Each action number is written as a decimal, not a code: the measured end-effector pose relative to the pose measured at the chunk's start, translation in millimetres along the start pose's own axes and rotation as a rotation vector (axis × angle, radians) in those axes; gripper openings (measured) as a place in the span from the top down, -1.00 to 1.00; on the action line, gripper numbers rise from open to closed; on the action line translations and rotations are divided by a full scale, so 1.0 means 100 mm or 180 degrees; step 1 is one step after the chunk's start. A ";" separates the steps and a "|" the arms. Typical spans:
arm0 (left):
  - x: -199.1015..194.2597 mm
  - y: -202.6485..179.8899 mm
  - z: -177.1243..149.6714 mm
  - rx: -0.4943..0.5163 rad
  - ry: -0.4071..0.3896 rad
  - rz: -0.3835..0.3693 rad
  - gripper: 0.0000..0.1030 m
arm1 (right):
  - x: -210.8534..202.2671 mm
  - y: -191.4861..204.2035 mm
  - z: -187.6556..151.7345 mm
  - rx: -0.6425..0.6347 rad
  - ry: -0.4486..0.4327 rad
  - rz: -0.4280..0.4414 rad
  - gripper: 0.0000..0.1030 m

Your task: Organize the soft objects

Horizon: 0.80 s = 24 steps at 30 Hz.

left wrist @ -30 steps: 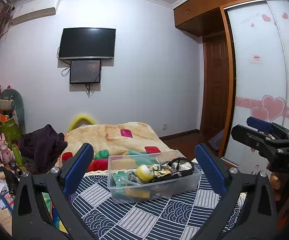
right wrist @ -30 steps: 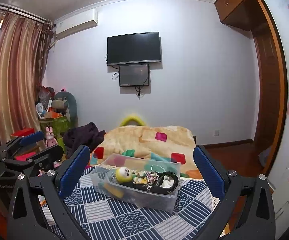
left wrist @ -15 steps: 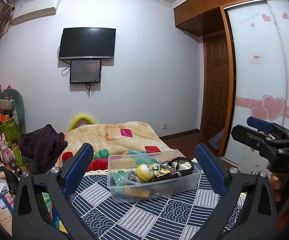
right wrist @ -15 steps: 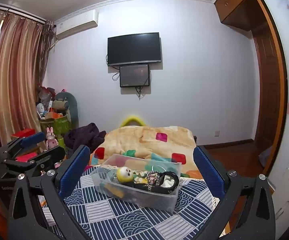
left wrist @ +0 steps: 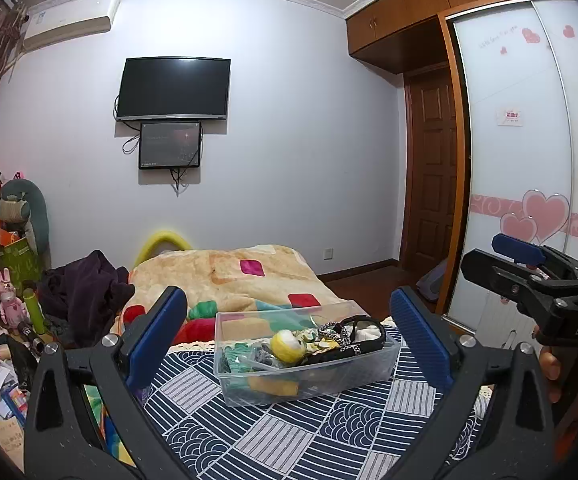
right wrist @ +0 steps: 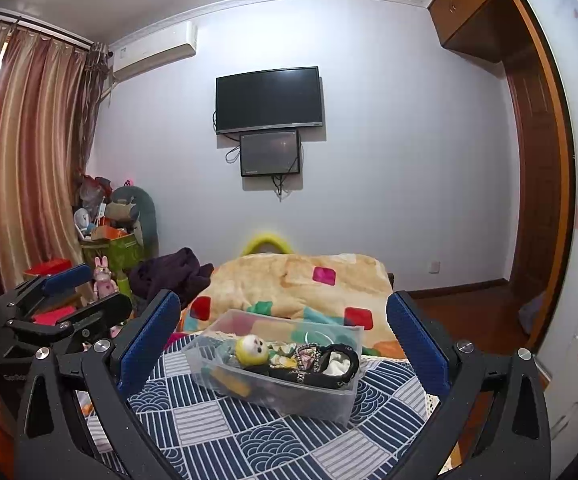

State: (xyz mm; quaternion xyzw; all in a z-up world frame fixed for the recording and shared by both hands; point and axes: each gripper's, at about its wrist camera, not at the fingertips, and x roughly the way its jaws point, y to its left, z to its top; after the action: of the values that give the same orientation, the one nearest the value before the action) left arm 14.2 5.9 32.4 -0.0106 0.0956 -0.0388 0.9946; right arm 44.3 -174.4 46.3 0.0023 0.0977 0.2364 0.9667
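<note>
Sitting on patterned cloth (left wrist: 289, 432), clear bin (left wrist: 305, 376); blanket (left wrist: 225, 276) behind.

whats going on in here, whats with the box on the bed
A person holds a two-finger gripper in each hand over a patterned blue cloth. Both the left gripper and right gripper are open and empty, aimed at a clear plastic bin already holding soft items, including a yellow plush toy. Neither gripper touches anything.

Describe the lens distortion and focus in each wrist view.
Left wrist view: strong fisheye bowing of the wardrobe door, dark vignette corners, clear bin sharp. Right wrist view: curtain and ceiling edge curve, corners dark, bin in focus, slight glare-free dim lighting.
</note>
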 end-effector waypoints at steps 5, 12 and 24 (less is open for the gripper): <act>0.00 0.00 0.01 -0.0011 -0.0003 -0.0013 -1.00 | -0.01 -0.01 0.01 0.0008 -0.0005 0.0001 -1.00; -0.01 0.00 0.01 -0.0019 -0.0008 -0.0025 -1.00 | -0.01 -0.01 0.00 0.0007 -0.0006 0.0001 -1.00; 0.00 0.00 -0.01 -0.0057 0.0007 -0.0079 -1.00 | -0.01 -0.02 0.01 0.0009 0.0000 0.0000 -1.00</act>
State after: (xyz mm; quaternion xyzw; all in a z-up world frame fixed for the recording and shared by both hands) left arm 13.7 5.9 31.6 -0.0206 0.0969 -0.0503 0.9938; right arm 44.7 -177.0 47.8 0.0036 0.0980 0.2364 0.9667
